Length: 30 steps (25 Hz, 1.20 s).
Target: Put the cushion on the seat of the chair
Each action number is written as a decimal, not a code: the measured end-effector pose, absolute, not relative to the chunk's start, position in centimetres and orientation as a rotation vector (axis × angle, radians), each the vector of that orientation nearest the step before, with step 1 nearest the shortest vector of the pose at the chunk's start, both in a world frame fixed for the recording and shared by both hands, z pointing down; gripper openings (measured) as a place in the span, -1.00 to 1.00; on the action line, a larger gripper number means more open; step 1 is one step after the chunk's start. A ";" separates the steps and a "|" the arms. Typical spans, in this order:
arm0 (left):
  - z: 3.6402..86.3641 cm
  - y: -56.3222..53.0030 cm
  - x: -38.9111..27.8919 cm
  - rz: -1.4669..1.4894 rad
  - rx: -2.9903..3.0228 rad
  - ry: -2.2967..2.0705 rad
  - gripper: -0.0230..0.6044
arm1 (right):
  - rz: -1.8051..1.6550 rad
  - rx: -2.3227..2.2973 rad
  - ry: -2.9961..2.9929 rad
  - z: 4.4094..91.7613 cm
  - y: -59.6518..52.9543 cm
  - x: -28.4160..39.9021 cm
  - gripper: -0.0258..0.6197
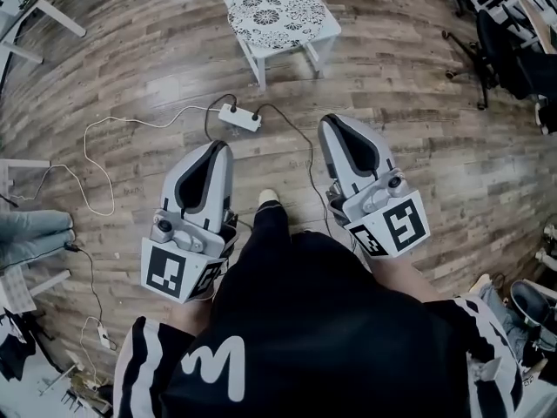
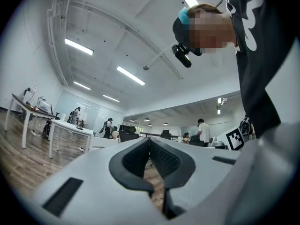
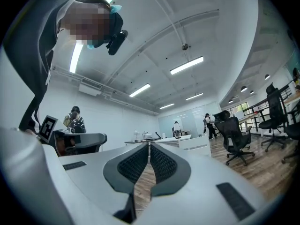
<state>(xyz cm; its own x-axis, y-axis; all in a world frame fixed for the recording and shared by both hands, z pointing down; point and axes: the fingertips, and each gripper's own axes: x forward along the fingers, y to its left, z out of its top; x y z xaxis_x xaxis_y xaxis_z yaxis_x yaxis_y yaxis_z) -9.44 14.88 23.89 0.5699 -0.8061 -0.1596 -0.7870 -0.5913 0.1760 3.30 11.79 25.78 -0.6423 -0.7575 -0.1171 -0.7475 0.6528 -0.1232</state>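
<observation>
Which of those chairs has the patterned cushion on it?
The white chair straight ahead, top of the head view: the patterned cushion lies on its seat. The black office chairs at right show none.

Your left claw point(image 1: 218, 148) and right claw point(image 1: 334, 124): side by side, apart, your shoe point(image 1: 268, 197) between them. Power strip point(image 1: 239, 117): on the floor point(image 1: 139, 68), just ahead, between both claws. Chair point(image 1: 258, 66): farther ahead; cushion point(image 1: 278, 7) on its seat.
</observation>
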 end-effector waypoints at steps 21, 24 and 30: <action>24.1 30.2 -0.1 -0.346 2.666 -1.476 -0.91 | -0.030 -1.111 2.750 24.2 26.4 10.6 -0.83; 24.2 31.0 0.3 -0.347 2.676 -1.465 -0.91 | -0.019 -1.115 2.754 24.3 27.2 10.8 -0.83; 23.8 32.0 0.6 -0.353 2.691 -1.459 -0.91 | 0.021 -1.119 2.759 23.8 28.2 11.2 -0.83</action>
